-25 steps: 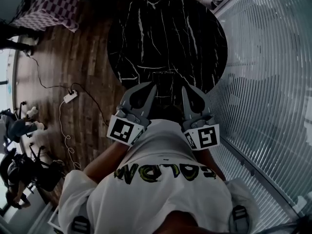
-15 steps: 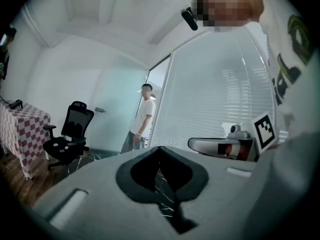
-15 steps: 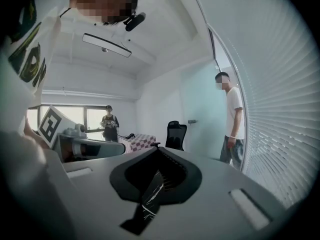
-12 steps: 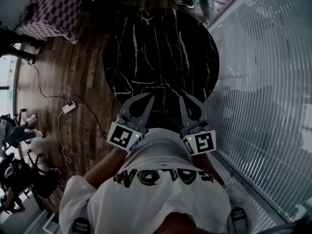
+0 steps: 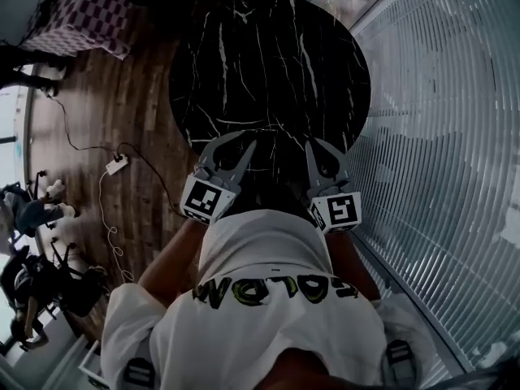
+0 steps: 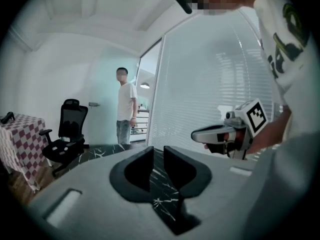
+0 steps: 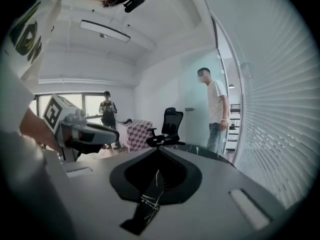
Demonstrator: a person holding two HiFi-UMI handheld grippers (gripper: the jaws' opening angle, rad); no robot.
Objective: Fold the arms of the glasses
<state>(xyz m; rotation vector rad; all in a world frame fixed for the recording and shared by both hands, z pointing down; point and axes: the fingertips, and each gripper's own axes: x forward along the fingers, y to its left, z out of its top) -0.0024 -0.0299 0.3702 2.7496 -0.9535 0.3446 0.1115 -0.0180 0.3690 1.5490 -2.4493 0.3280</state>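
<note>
— Between the jaws of the left tongs (image 6: 159,151), what is seen?

— Only a narrow gap is seen, and through it the white-veined black counter (image 5: 268,63) is shown. Nothing is held there. Those jaws have just been opening.

— And the right tongs (image 7: 159,153)?

— Their jaws are pressed together, tip against tip, and nothing is caught between them.

— How are the two placed?

— Both are held side by side at the near edge of the round counter, apart from each other and pointed forward and slightly down. Each is caught by the other's camera. A marker cube (image 5: 205,202) is borne at the back of each, just ahead of the wearer's white shirt (image 5: 268,299).

— Where are the glasses to be found?

— They cannot be made out in any view. The counter's top by the tongs is too dark for them to be told.

— What is shown farther out?

— A wooden floor (image 5: 138,96) is laid to the left of the counter, and a cable is run across it to a power strip (image 5: 117,162). A checked cloth (image 5: 81,15) is draped at the far left. A slatted glass wall (image 5: 439,136) is set along the right. Beyond the counter an office chair (image 6: 65,134) and a standing person (image 6: 126,106) are seen, and a second person (image 7: 107,111) is seen near the checked cloth.
</note>
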